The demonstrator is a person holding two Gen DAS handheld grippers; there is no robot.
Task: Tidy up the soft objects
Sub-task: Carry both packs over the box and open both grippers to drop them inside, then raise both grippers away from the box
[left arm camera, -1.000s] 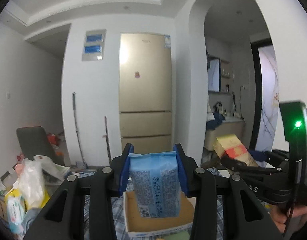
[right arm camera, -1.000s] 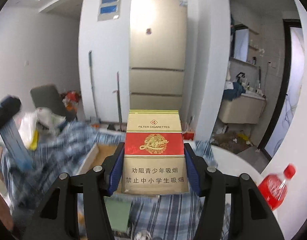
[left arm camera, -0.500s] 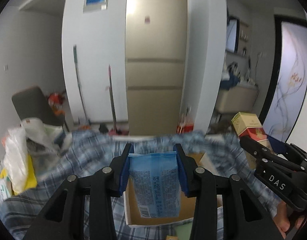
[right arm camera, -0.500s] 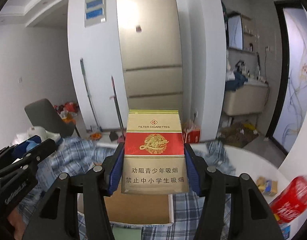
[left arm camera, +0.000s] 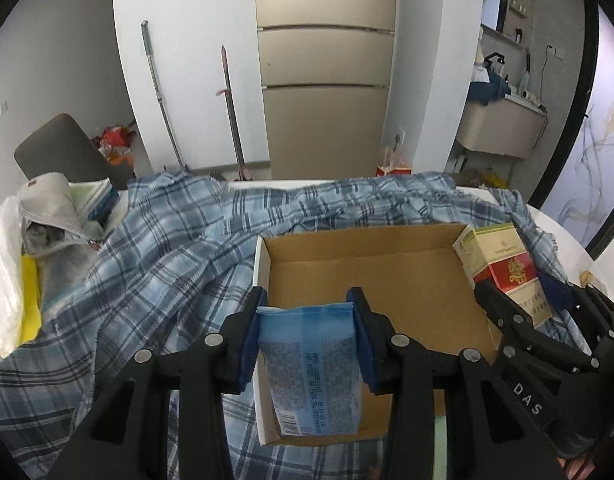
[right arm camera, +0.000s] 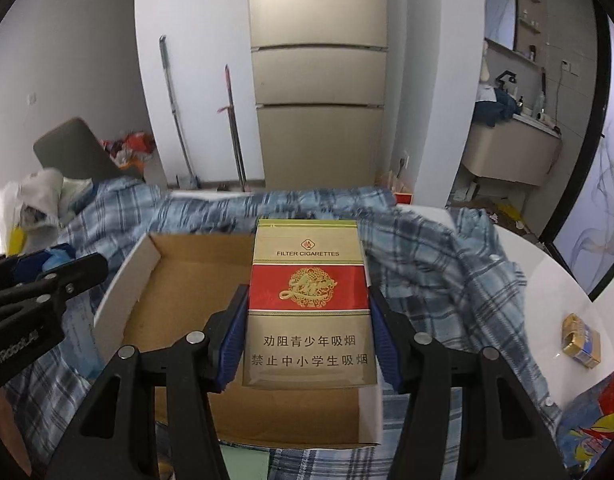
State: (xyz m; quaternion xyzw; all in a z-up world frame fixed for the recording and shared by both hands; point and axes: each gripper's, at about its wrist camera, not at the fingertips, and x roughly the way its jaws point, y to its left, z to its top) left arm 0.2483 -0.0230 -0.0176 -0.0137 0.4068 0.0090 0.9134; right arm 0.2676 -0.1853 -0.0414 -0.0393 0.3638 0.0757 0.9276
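My left gripper (left arm camera: 307, 334) is shut on a blue tissue pack (left arm camera: 313, 368) and holds it over the near left part of an open cardboard box (left arm camera: 387, 276). My right gripper (right arm camera: 307, 332) is shut on a gold and red cigarette pack (right arm camera: 309, 304) over the right side of the same box (right arm camera: 179, 304). The cigarette pack also shows in the left wrist view (left arm camera: 503, 268), and the left gripper's arm shows at the left of the right wrist view (right arm camera: 39, 292). The box floor looks bare.
A blue plaid cloth (left arm camera: 159, 264) covers the table around the box. A grey pouch (left arm camera: 51, 216) and white and yellow bags (left arm camera: 7, 280) lie at the left. A small gold and blue pack (right arm camera: 581, 340) and a colourful red bag (right arm camera: 599, 420) sit on the white table at the right.
Both grippers have tilted down and come in over the box, each with its pack held. The box and cloth now fill the lower view.
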